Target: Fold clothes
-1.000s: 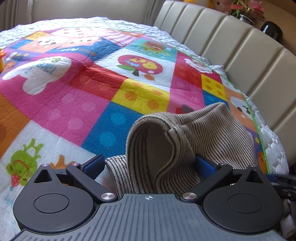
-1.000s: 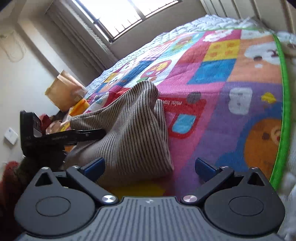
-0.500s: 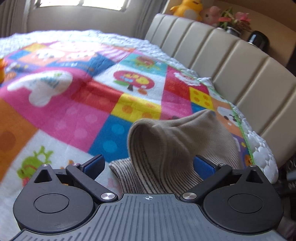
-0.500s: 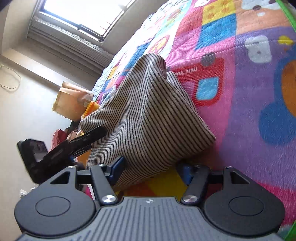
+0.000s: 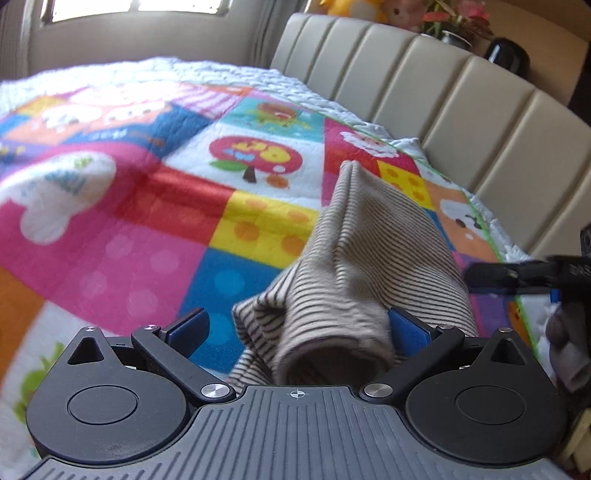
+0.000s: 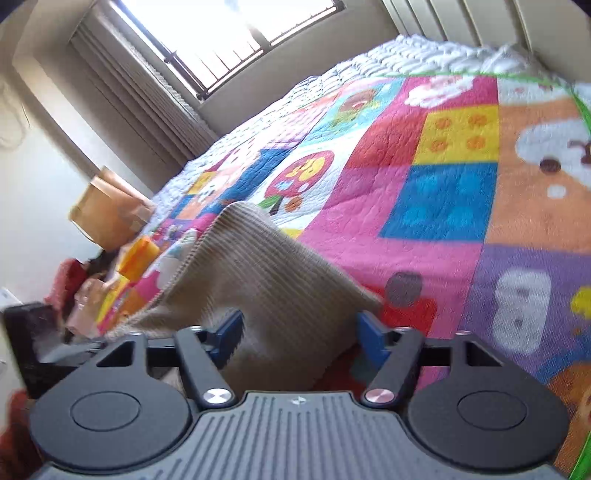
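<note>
A beige garment with thin dark stripes (image 5: 369, 251) stands bunched in a peak on the colourful quilt (image 5: 147, 258). Its rolled near edge lies between the wide-apart fingers of my left gripper (image 5: 299, 325), which is open; the cloth touches the right-hand blue pad. In the right wrist view the same garment (image 6: 266, 280) rises like a tent from my right gripper (image 6: 299, 328), whose jaws are drawn in on a thick fold of it. One dark finger of the right gripper (image 5: 509, 275) reaches in beside the garment's right edge.
A padded beige headboard (image 5: 480, 122) runs along the right side of the bed. Beyond the far-left edge of the quilt (image 6: 443, 206) stand a brown paper bag (image 6: 107, 206) and orange boxes (image 6: 138, 254). A bright window (image 6: 229, 33) is behind.
The right gripper's jaws narrowed onto the garment's edge about half a second ago and have kept that width. The garment's peak has risen and shifted right in the left view. Both cameras have tilted.
</note>
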